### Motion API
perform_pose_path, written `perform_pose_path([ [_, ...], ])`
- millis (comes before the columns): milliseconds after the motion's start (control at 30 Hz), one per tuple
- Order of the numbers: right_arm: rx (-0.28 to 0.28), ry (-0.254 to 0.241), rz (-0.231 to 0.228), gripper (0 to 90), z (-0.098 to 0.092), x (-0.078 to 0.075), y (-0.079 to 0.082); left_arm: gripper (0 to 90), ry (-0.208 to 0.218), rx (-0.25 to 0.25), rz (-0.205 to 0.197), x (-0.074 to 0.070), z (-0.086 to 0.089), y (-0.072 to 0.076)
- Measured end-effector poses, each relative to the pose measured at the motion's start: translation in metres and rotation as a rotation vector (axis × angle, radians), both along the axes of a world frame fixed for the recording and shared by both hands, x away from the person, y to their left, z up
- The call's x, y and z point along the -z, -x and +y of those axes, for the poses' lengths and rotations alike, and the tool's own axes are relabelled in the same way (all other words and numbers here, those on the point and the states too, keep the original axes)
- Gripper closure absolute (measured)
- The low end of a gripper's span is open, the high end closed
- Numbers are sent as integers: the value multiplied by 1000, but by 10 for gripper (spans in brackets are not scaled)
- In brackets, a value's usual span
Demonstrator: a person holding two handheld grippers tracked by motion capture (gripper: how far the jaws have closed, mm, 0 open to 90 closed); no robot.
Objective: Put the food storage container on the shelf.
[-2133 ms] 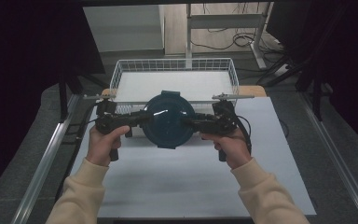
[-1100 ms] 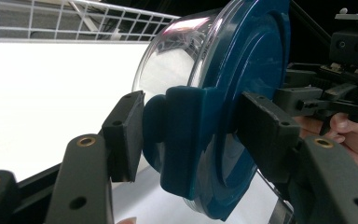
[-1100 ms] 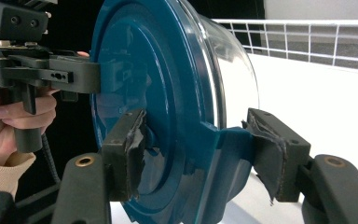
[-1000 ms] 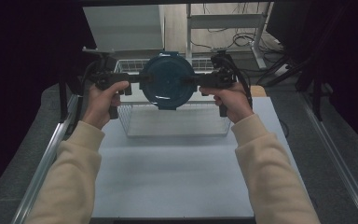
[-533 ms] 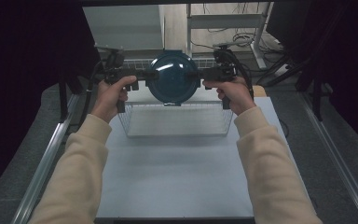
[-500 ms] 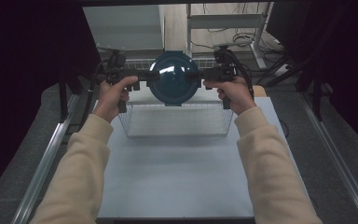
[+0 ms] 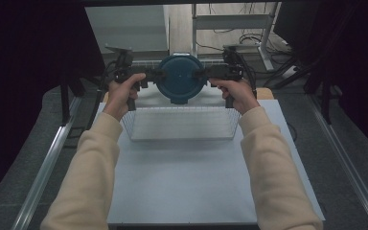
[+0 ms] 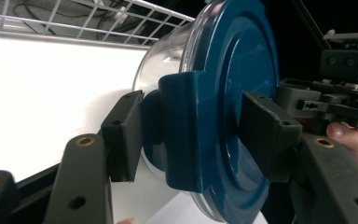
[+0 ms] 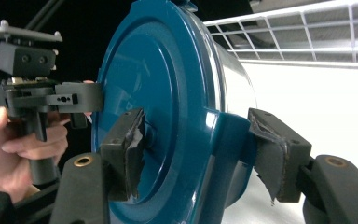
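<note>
In the high view, the left gripper point(image 7: 146, 76) is seen at upper left of centre, its jaws closed on the left clip of the blue-lidded container point(image 7: 179, 78). The container is held in the upper middle of the frame, above the far edge of the wire basket point(image 7: 182, 125). To its right, the right gripper point(image 7: 206, 74) is clamped on the opposite clip

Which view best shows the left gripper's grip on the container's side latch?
The left gripper view: the left gripper has both pads clamped on the blue latch of the container. The high view shows the grip small and distant; the right gripper view shows it only from the lid side.
</note>
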State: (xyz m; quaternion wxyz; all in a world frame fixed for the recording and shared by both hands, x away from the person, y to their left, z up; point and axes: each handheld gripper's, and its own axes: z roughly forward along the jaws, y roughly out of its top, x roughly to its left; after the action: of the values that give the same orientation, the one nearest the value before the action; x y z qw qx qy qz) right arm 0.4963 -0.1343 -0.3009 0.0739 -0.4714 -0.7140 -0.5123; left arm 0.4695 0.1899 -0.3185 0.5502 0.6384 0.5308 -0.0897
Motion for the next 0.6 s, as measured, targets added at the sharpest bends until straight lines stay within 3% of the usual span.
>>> perform_pose_path([
  [167,30,-21,37,385,0,3,-4,410,17,-3,25,4,0,-6],
  [433,114,-76,170,383,-2,15,-16,378,86,-12,82,21,-1,-18],
  [600,123,-74,168,383,-3,16,-17,378,112,-13,74,25,0,-19],
])
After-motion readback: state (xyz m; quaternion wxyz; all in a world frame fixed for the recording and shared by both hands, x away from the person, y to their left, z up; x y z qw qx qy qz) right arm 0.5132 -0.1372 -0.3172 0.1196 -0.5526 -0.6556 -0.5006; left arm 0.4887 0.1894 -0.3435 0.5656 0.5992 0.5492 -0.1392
